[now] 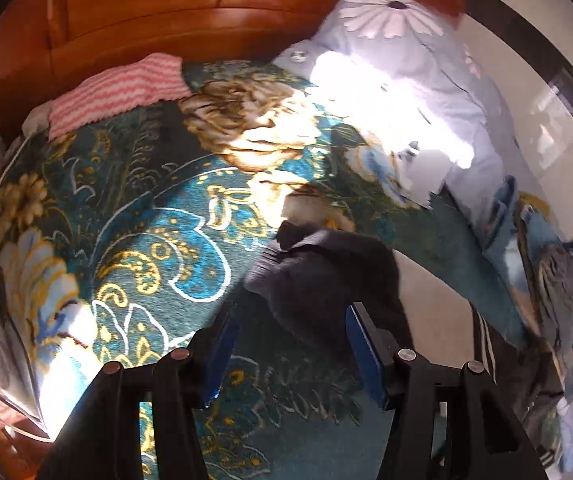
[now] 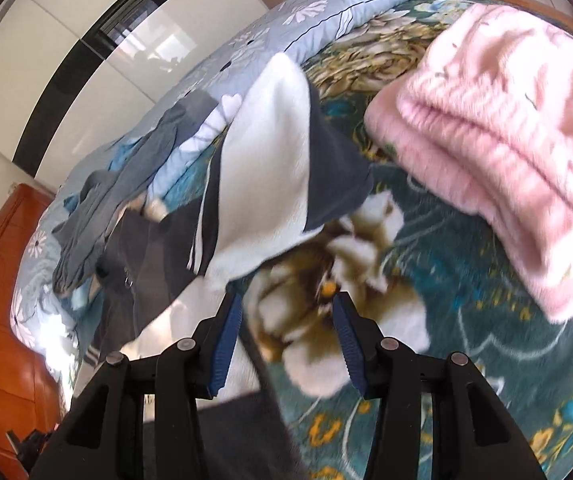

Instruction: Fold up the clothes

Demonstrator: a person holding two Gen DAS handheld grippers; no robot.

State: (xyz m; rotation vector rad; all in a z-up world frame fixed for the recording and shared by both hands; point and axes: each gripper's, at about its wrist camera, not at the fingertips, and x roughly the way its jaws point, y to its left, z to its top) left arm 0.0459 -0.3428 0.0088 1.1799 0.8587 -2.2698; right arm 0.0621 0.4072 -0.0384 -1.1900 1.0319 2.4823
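Note:
In the left wrist view a dark garment (image 1: 326, 272) lies bunched on the teal floral blanket (image 1: 146, 240) that covers the bed. My left gripper (image 1: 290, 310) hangs open over its near end, and neither blue pad touches the cloth. In the right wrist view a dark garment with a white lining (image 2: 270, 160) lies spread ahead and to the left. My right gripper (image 2: 286, 298) stands open above the blanket's flower pattern (image 2: 326, 280). A thin dark fabric edge (image 2: 260, 360) runs between its fingers near the left pad, not pinched.
A folded fluffy pink blanket (image 2: 506, 160) lies to the right. A light-blue floral quilt (image 1: 406, 60) runs along the bed's far side, with grey clothes (image 2: 126, 184) heaped on it. A pink striped cloth (image 1: 118, 92) rests by the brown headboard (image 1: 146, 12). Glossy wardrobe doors (image 2: 86, 60) stand beyond.

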